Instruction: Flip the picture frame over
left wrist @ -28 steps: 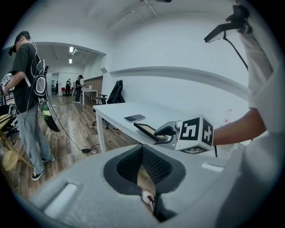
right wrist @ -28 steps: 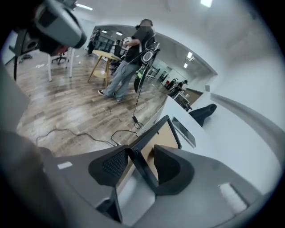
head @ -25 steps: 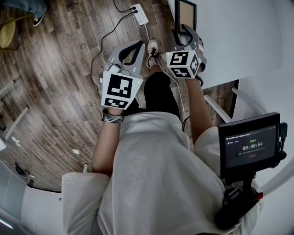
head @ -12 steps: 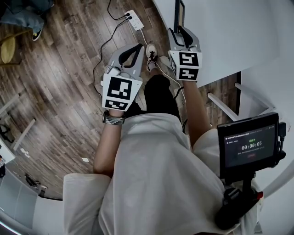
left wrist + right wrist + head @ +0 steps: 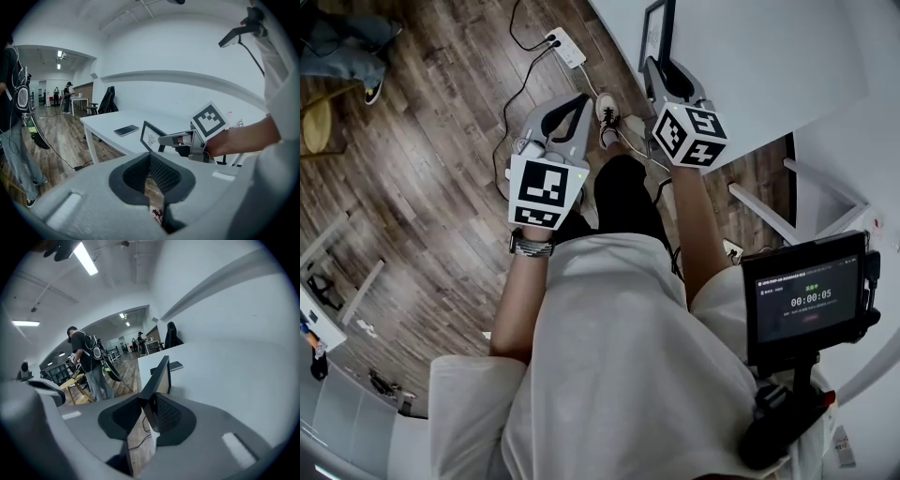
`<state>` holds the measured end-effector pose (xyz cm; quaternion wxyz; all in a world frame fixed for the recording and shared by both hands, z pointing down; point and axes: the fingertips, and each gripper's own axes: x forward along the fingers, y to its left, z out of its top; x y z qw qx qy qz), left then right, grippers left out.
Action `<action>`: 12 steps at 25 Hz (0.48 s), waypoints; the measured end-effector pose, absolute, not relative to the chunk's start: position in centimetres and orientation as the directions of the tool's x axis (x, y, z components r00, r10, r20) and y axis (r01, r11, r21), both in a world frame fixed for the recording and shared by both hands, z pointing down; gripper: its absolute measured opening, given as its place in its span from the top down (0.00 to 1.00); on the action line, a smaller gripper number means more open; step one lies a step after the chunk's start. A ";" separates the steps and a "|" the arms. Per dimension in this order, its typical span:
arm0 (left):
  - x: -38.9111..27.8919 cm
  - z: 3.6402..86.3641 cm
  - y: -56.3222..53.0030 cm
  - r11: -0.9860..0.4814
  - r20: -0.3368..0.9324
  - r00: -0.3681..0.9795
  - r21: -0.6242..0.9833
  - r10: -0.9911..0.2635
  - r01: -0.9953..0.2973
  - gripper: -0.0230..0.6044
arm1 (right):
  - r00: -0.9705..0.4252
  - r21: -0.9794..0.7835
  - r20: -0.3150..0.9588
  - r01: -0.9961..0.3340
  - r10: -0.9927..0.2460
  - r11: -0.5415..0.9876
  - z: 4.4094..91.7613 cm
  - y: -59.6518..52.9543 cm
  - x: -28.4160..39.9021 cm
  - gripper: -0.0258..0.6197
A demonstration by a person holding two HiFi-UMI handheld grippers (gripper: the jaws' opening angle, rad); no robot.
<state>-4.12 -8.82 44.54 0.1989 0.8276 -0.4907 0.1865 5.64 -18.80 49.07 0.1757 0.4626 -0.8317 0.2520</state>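
Note:
The black picture frame (image 5: 654,33) stands on edge at the corner of the white table (image 5: 769,56). My right gripper (image 5: 656,67) is shut on the frame's lower edge; its jaws have just been closing with the frame between them. In the right gripper view the frame's black edge (image 5: 159,371) runs up from between the pads (image 5: 166,413). The left gripper view shows the frame's pale front with a small drawing (image 5: 151,138) and the right gripper (image 5: 161,139) gripping it. My left gripper (image 5: 579,98) hangs over the floor, left of the table, shut and holding nothing (image 5: 151,161).
A dark phone (image 5: 125,130) lies flat on the table beyond the frame. A power strip (image 5: 565,47) and cables lie on the wood floor. My shoe (image 5: 607,103) is between the grippers. A timer screen (image 5: 811,295) sits lower right. People stand far off (image 5: 86,362).
My right gripper has rolled and risen with the frame. The frame has swung from showing its brown back to standing on edge with its pale front showing. The left gripper has barely shifted.

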 end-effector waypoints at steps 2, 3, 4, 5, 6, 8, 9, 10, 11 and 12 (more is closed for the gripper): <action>-3.9 44.6 -9.0 -0.450 0.506 0.458 0.148 -0.731 -0.881 0.96 | -0.512 -0.312 0.519 -0.859 -0.684 0.406 49.2 -18.9 6.1 0.82; -3.8 44.7 -9.1 -0.455 0.506 0.463 0.149 -0.727 -0.878 0.96 | -0.513 -0.343 0.517 -0.858 -0.685 0.383 49.3 -18.9 6.4 0.82; -3.8 44.8 -9.2 -0.460 0.507 0.468 0.151 -0.724 -0.875 0.96 | -0.514 -0.375 0.515 -0.855 -0.686 0.359 49.4 -18.9 6.7 0.83; -3.7 44.8 -9.2 -0.464 0.508 0.472 0.152 -0.721 -0.873 0.96 | -0.515 -0.404 0.514 -0.851 -0.686 0.335 49.5 -18.9 7.0 0.83; -3.6 44.8 -9.3 -0.468 0.508 0.476 0.153 -0.718 -0.870 0.96 | -0.515 -0.428 0.513 -0.847 -0.687 0.315 49.7 -18.9 7.4 0.83; -3.4 44.8 -9.5 -0.476 0.507 0.482 0.153 -0.714 -0.866 0.96 | -0.512 -0.455 0.515 -0.843 -0.687 0.287 49.9 -18.8 7.9 0.83; -3.2 44.8 -9.6 -0.480 0.507 0.486 0.153 -0.712 -0.864 0.96 | -0.512 -0.462 0.517 -0.842 -0.686 0.281 50.0 -18.8 8.2 0.83; -3.1 44.8 -9.7 -0.485 0.506 0.490 0.154 -0.710 -0.861 0.96 | -0.514 -0.464 0.520 -0.841 -0.683 0.280 50.1 -18.8 8.3 0.83; -2.9 44.8 -9.8 -0.489 0.506 0.494 0.155 -0.707 -0.858 0.96 | -0.516 -0.460 0.526 -0.841 -0.676 0.284 50.3 -18.8 8.5 0.83; -2.8 44.9 -9.8 -0.493 0.506 0.499 0.158 -0.704 -0.856 0.96 | -0.517 -0.449 0.538 -0.844 -0.666 0.293 50.5 -18.8 8.6 0.82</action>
